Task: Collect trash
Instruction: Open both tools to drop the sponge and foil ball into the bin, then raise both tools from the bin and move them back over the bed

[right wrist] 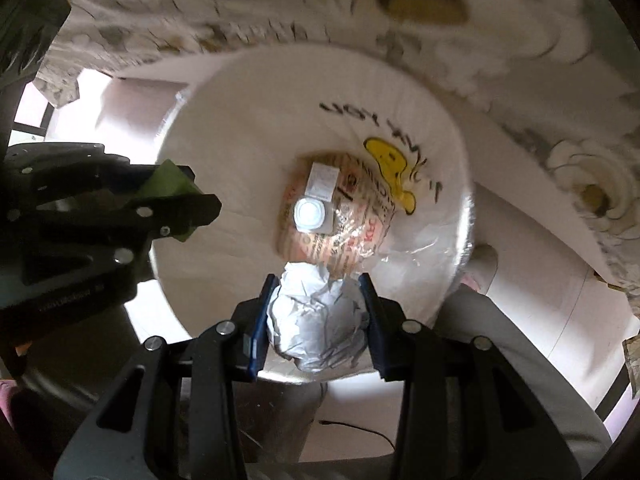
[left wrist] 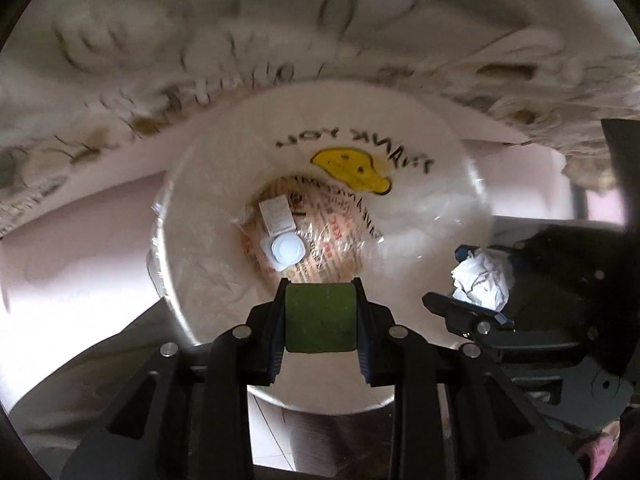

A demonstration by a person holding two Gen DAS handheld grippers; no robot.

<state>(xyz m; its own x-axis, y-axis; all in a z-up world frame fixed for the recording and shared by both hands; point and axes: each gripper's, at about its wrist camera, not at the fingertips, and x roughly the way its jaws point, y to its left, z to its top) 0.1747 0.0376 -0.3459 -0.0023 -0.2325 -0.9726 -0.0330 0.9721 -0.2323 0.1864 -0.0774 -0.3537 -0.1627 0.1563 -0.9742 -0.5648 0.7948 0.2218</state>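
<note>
Both grippers point down into a round bin lined with a white plastic bag (left wrist: pixel 420 216) printed with a yellow face (left wrist: pixel 352 170). My left gripper (left wrist: pixel 320 292) is shut on a green block-shaped piece (left wrist: pixel 320 316). My right gripper (right wrist: pixel 318 288) is shut on a crumpled white paper ball (right wrist: pixel 316 320), which also shows at the right of the left wrist view as the paper ball (left wrist: pixel 482 280). The left gripper (right wrist: pixel 192 204) with its green piece (right wrist: pixel 170 180) shows at the left of the right wrist view. At the bin's bottom lie a printed wrapper (left wrist: pixel 328 236) and a small white cup (left wrist: pixel 286 250).
A flower-patterned cloth (left wrist: pixel 280 40) hangs over a pale surface beyond the bin. A pale wall or floor (left wrist: pixel 80 240) lies to the left of it. A person's grey trouser legs (right wrist: pixel 500 340) stand near the bin's front edge, and a thin black cable (right wrist: pixel 360 426) lies on the floor.
</note>
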